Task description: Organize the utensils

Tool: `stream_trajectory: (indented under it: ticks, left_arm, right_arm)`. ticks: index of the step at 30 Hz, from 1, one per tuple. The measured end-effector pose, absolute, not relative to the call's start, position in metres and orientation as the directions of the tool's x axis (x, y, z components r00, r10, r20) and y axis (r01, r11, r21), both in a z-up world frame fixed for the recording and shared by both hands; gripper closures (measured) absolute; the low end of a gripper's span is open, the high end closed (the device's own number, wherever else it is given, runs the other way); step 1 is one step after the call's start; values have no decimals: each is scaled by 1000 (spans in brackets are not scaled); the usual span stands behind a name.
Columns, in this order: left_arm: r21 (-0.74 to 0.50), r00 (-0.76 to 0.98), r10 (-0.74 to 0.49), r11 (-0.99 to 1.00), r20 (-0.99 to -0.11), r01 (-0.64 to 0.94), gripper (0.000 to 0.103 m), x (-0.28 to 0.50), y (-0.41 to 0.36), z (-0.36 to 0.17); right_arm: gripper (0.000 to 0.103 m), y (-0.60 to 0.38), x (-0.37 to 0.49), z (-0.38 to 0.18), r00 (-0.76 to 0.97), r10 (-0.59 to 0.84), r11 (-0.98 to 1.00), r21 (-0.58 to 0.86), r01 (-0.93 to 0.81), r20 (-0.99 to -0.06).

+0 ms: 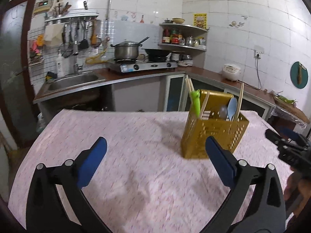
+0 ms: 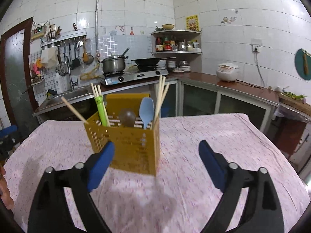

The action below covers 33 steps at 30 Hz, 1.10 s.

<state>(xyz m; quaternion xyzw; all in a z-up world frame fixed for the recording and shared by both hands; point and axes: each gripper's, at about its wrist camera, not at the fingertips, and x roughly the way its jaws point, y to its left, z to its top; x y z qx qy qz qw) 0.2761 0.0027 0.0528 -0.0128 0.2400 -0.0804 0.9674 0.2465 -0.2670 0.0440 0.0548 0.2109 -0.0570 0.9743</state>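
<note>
Standing on the table [image 2: 194, 136], the holder [image 2: 132, 147] with utensils sits just ahead of both claws: left claw [image 1: 155, 161] and right claw [image 2: 156, 165] gape wide, empty.

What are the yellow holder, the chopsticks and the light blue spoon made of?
Holder: looks like moulded plastic, mustard yellow, slightly glossy, with rows of punched slots in thin walls.
Chopsticks: probably bamboo or wood, pale tan, matte.
Spoon: likely plastic, uniform pastel blue with a soft sheen; blur leaves melamine or silicone open.
</note>
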Motion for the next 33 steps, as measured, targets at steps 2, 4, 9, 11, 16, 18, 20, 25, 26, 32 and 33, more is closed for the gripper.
stream_trajectory:
  ticks: [2, 4, 9, 11, 16, 18, 20, 25, 26, 32, 33]
  left_arm:
    - [-54, 878, -148, 989, -455, 139, 5, 258, 5, 51]
    - [-46, 885, -140, 990, -444, 133, 5, 239, 4, 51]
    - [-43, 896, -149, 989, -418, 144, 5, 188, -2, 46]
    - [-34, 901, -141, 990, -410, 139, 5, 172, -5, 43]
    - [-50, 920, -142, 990, -365, 133, 5, 132, -7, 36]
    - [-38, 927, -137, 991, -350, 132, 5, 123, -10, 33]
    - [-28, 929, -141, 990, -342, 140, 5, 115, -13, 29]
    - [-14, 933, -150, 988, -328, 154, 5, 104, -19, 18]
    - [-13, 933, -153, 987, -325, 158, 5, 104, -20, 17]
    - [-32, 934, -164, 986, -318, 162, 5, 102, -20, 9]
    - [-24, 937, -154, 988, -312, 154, 5, 101, -21, 8]
  right_arm:
    - [10, -265, 232, 45, 900, -100, 986, 80, 147, -424]
    - [7, -262, 212, 45, 897, -119, 984, 71, 164, -425]
    - [4, -254, 170, 43, 897, -127, 984, 60, 168, -424]
    - [4, -251, 153, 40, 894, -136, 983, 56, 176, -428]
    - [4, -247, 120, 33, 899, -148, 982, 47, 184, -412]
    - [4, -245, 106, 32, 911, -137, 983, 61, 174, -389]
    - [4, -244, 99, 31, 918, -125, 983, 76, 165, -376]
    - [4, -240, 84, 22, 930, -138, 983, 70, 171, -340]
    - [4, -239, 83, 20, 931, -138, 983, 68, 170, -337]
    - [4, -239, 81, 14, 931, -136, 981, 87, 175, -338]
    - [4, -239, 81, 14, 932, -133, 981, 90, 172, -337]
